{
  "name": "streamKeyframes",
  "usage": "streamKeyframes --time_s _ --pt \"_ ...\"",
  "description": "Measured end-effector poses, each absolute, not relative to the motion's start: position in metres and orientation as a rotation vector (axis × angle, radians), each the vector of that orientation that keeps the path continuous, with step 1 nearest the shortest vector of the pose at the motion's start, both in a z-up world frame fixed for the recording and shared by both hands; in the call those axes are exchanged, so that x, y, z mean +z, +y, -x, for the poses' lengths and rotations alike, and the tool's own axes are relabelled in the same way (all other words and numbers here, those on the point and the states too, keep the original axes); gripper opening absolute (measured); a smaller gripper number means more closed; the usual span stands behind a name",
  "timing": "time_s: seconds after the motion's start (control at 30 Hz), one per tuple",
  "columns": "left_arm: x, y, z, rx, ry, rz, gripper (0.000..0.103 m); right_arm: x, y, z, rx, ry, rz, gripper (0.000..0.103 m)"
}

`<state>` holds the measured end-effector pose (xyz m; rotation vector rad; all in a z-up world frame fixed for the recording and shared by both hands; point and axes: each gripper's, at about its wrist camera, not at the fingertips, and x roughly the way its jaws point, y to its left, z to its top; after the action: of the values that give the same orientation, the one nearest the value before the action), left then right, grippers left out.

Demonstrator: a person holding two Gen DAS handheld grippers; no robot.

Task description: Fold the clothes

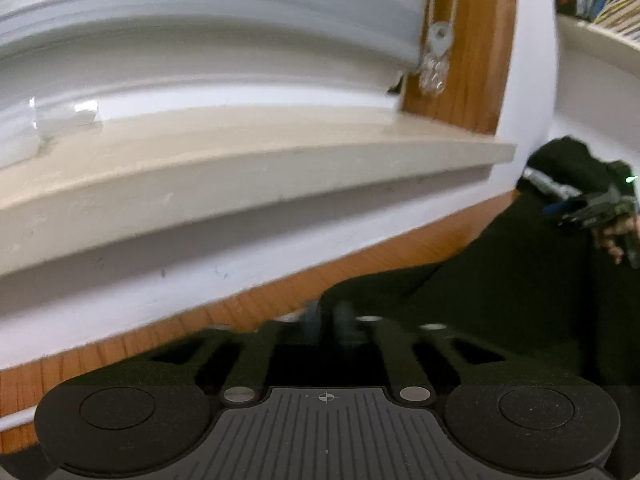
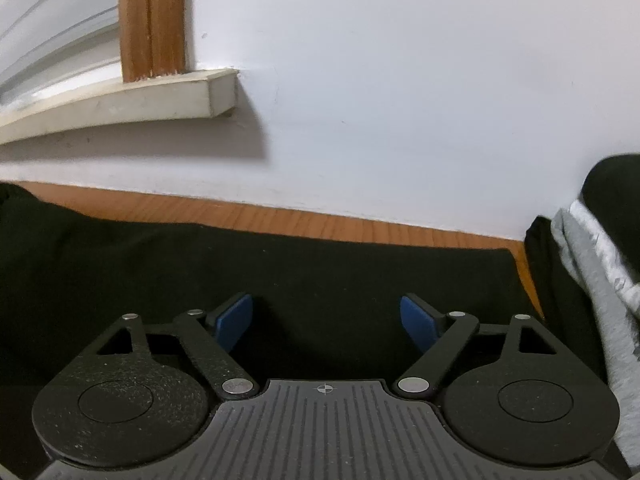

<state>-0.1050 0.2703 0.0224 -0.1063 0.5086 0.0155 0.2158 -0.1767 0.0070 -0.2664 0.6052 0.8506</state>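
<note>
My left tool [image 1: 330, 316] is pressed together at the near edge of the black garment [image 2: 280, 272], seemingly pinching the fabric, though blur hides the contact; I judge that grip is there to lift the edge for a fold. My right tool [image 2: 327, 322] hangs spread over the same cloth, its two blue pads [image 2: 236, 320] clear of it, probably ready to take a second hold. I count one black garment flat on the wooden desk [image 2: 280, 216] and one grey garment [image 2: 592, 280] at the right edge.

A cream sill [image 1: 256, 168] juts from the white wall [image 2: 400, 80]; wooden frame [image 2: 154, 20] above, worktop [image 2: 280, 220] below.
</note>
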Motion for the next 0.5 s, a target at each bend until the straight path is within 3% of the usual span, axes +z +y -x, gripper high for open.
streamKeyframes --time_s 0.1,0.3,0.5 --pt "0.039 0.268 0.121 0.066 0.406 0.109 0.005 0.008 -0.179 -0.215 0.832 0.601 0.266 0.081" --pt "0.017 0.264 0.105 0.066 0.596 0.055 0.01 0.007 -0.175 -0.214 0.817 0.587 0.287 0.082" --pt "0.019 0.264 0.106 0.055 0.597 0.053 0.016 0.01 -0.187 -0.23 0.75 0.617 0.186 0.082"
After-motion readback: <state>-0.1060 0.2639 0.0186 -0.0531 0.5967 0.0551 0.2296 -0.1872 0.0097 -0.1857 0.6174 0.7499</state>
